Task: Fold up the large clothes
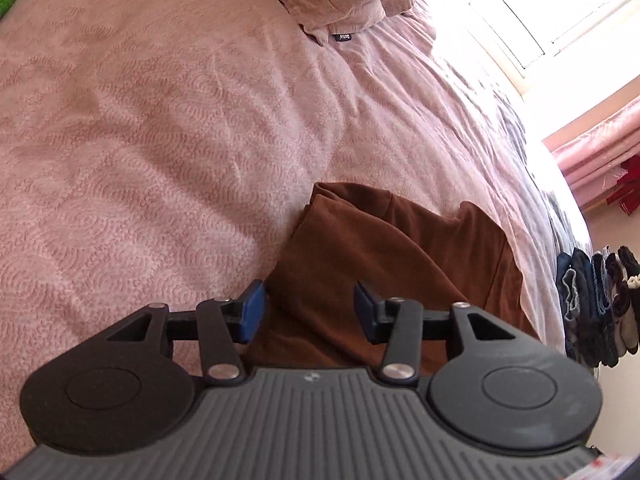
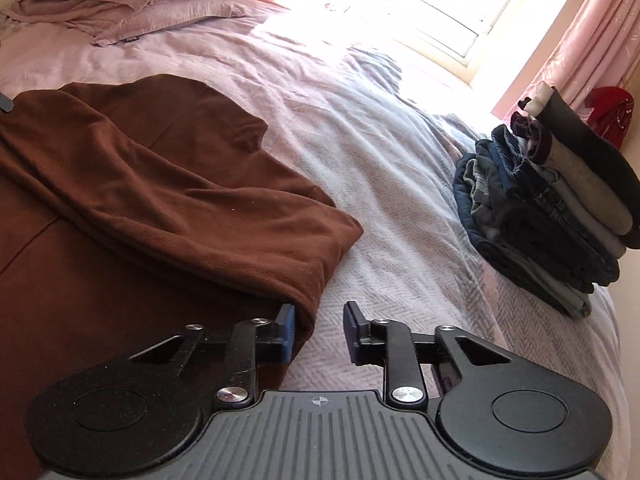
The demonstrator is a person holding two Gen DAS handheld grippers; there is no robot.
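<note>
Brown fleece garment [image 2: 160, 184] lies beside the open right claw [image 2: 318, 330].

Bed [image 2: 360, 128]: brown garment [image 2: 140, 168], clothes stack [image 2: 560, 208]

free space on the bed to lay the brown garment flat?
Open: pink textured bedspread between brown fleece garment and pink pillows; grey herringbone strip between garment and stack of folded dark clothes. Crowded: the stack's corner, and the pillows.
</note>
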